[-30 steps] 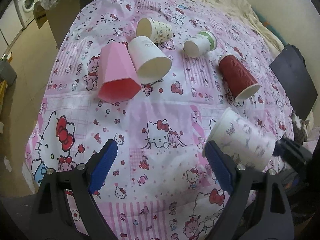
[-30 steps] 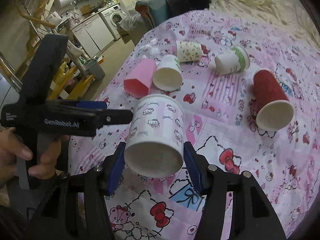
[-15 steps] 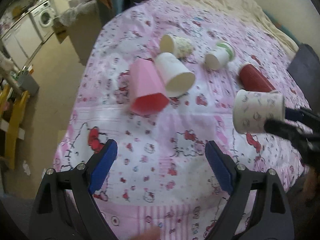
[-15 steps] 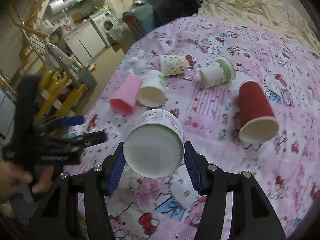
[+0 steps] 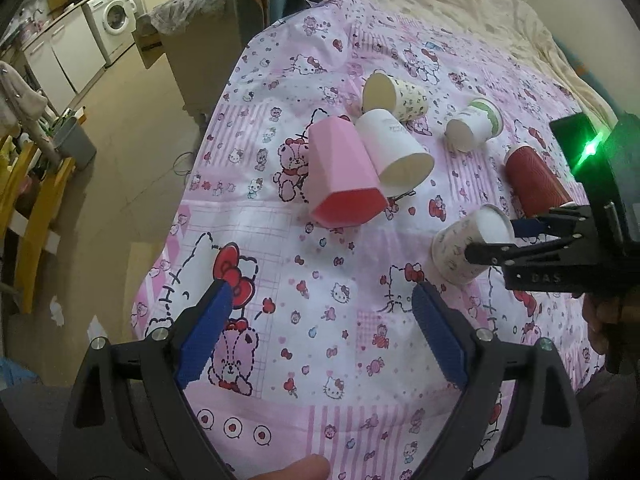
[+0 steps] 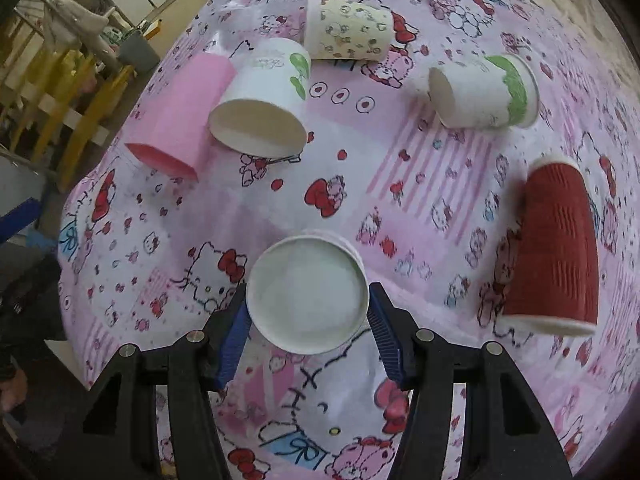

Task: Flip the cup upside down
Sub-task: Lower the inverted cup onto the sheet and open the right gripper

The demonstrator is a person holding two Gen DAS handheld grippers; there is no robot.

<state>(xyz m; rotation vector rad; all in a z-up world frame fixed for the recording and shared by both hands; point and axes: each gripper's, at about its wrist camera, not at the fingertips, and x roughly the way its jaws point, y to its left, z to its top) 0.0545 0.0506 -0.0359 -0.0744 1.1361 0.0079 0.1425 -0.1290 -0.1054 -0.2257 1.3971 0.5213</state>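
My right gripper (image 6: 308,330) is shut on a white Hello Kitty print paper cup (image 6: 307,295), held upside down with its flat base towards the camera. In the left wrist view the same cup (image 5: 472,244) stands mouth-down, at or just above the pink Hello Kitty bedsheet (image 5: 320,300), with the right gripper (image 5: 496,240) clamped on it from the right. My left gripper (image 5: 320,332) is open and empty over the sheet's near part.
Several other cups lie on their sides: a pink faceted cup (image 5: 340,176), a white cup (image 5: 396,152), a cream patterned cup (image 5: 394,94), a green-banded cup (image 5: 474,124) and a red ribbed cup (image 5: 534,184). The bed's left edge drops to the floor (image 5: 132,140).
My right gripper has turned the printed cup from lying sideways to mouth-down and lowered it towards the sheet. My left gripper has drawn back and to the left, still open.
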